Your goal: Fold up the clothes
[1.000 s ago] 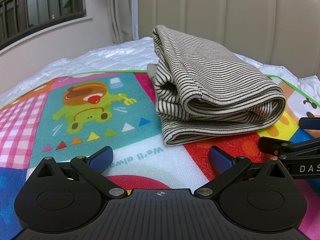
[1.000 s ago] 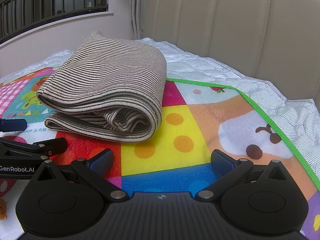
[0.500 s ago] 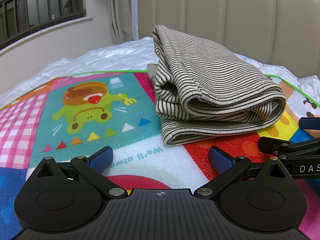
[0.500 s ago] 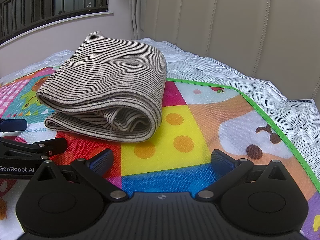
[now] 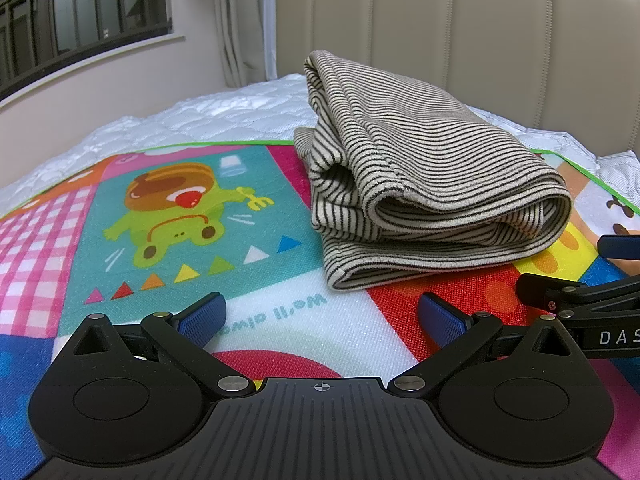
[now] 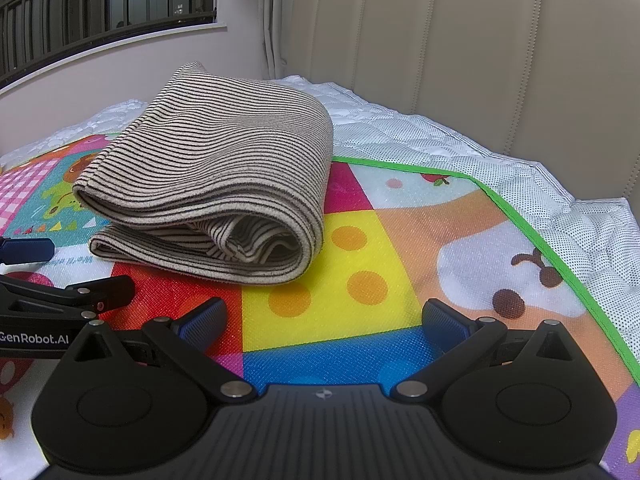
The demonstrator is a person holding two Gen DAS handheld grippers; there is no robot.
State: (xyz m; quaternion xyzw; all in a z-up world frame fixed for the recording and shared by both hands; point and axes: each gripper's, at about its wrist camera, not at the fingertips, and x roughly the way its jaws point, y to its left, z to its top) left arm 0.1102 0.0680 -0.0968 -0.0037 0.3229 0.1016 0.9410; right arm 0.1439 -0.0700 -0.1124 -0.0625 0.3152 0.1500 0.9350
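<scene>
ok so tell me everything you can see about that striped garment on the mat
The striped garment is a soft knit in cream with thin dark stripes, folded into a thick, layered bundle. Its rounded fold faces the right gripper; looser edges and a tucked pocket show on the left wrist view. It lies flat on the colourful play mat, its far end near the mat's green border. Nothing grips it: both the left gripper and the right one sit open, short of it.

We see the striped garment (image 6: 224, 168) folded into a thick bundle on the colourful play mat (image 6: 360, 248), clear of both grippers. Our right gripper (image 6: 322, 320) rests low, jaws spread wide, empty. The left gripper (image 6: 60, 276) juts in at far left, grip unclear. Padded headboard (image 6: 460, 60) behind.
</scene>
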